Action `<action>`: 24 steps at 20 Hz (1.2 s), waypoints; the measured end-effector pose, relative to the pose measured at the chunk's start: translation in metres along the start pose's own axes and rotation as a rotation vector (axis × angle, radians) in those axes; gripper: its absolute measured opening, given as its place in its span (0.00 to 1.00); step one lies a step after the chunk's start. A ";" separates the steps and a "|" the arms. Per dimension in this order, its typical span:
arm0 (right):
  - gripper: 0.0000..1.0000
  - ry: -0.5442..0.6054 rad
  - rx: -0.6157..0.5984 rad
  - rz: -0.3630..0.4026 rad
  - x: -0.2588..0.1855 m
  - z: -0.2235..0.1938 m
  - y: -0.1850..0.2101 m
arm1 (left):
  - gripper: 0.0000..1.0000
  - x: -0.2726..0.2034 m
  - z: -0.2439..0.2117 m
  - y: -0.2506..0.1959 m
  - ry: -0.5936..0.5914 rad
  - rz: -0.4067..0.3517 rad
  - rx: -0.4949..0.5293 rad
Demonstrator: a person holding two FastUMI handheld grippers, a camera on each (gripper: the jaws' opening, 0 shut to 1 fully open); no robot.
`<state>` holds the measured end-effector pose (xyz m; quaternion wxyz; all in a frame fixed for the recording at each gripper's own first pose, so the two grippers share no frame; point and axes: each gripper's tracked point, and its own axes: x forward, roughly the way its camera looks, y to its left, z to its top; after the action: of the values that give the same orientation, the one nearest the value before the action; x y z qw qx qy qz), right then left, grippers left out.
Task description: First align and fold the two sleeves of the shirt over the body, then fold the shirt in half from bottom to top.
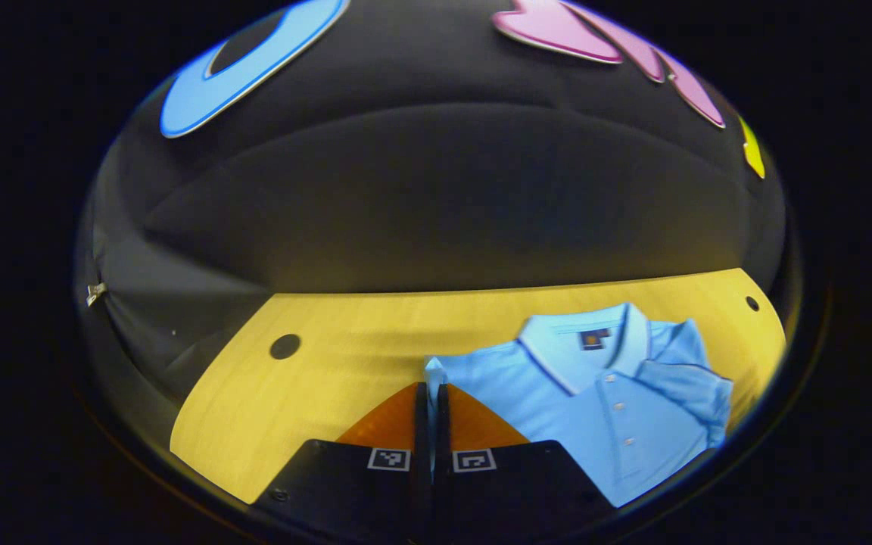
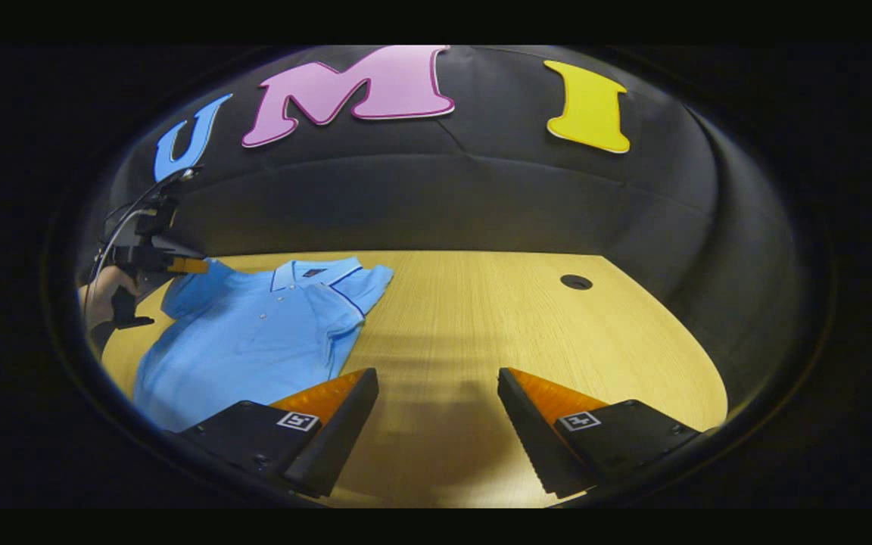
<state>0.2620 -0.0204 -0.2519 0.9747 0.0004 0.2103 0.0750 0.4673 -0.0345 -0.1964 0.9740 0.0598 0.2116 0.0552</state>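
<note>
A light blue polo shirt (image 1: 602, 409) lies face up on the wooden table (image 1: 315, 378), collar toward the booth wall. My left gripper (image 1: 433, 387) is shut on the edge of one sleeve (image 1: 434, 371), a strip of fabric showing between its fingertips. The other sleeve (image 1: 689, 378) lies folded over the body. In the right gripper view the shirt (image 2: 254, 341) is at the left, with the left gripper (image 2: 179, 265) and the hand (image 2: 103, 295) holding it at the shirt's far sleeve. My right gripper (image 2: 436, 386) stands open over bare table, right of the shirt, with nothing between its fingers.
The table (image 2: 481, 325) has round cable holes (image 1: 284, 346) (image 2: 576, 281) near its back edge. Black cloth walls close in behind and at both sides. Bare wood stretches right of the shirt in the right gripper view.
</note>
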 end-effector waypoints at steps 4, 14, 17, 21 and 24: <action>1.00 -0.005 0.013 -0.019 -0.019 -0.005 0.003 | 0.31 -0.018 0.001 -0.080 -0.020 -0.150 -0.062; 0.98 0.014 0.069 -0.044 -0.120 -0.046 0.049 | 0.99 -0.205 -0.055 0.008 -0.117 -0.208 -0.036; 0.98 0.037 0.095 -0.055 -0.161 -0.065 0.068 | 0.99 -0.263 -0.098 0.041 -0.089 -0.197 -0.042; 0.98 0.079 0.070 -0.036 -0.204 -0.090 0.096 | 0.99 -0.322 -0.165 0.071 -0.029 -0.182 -0.085; 0.98 0.120 0.076 -0.011 -0.222 -0.111 0.116 | 1.00 -0.345 -0.218 0.075 0.036 -0.166 -0.089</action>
<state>-0.0005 0.0585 -0.2586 0.9601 0.0320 0.2709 0.0615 0.0575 0.0138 -0.2426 0.9729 -0.0025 0.2306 -0.0152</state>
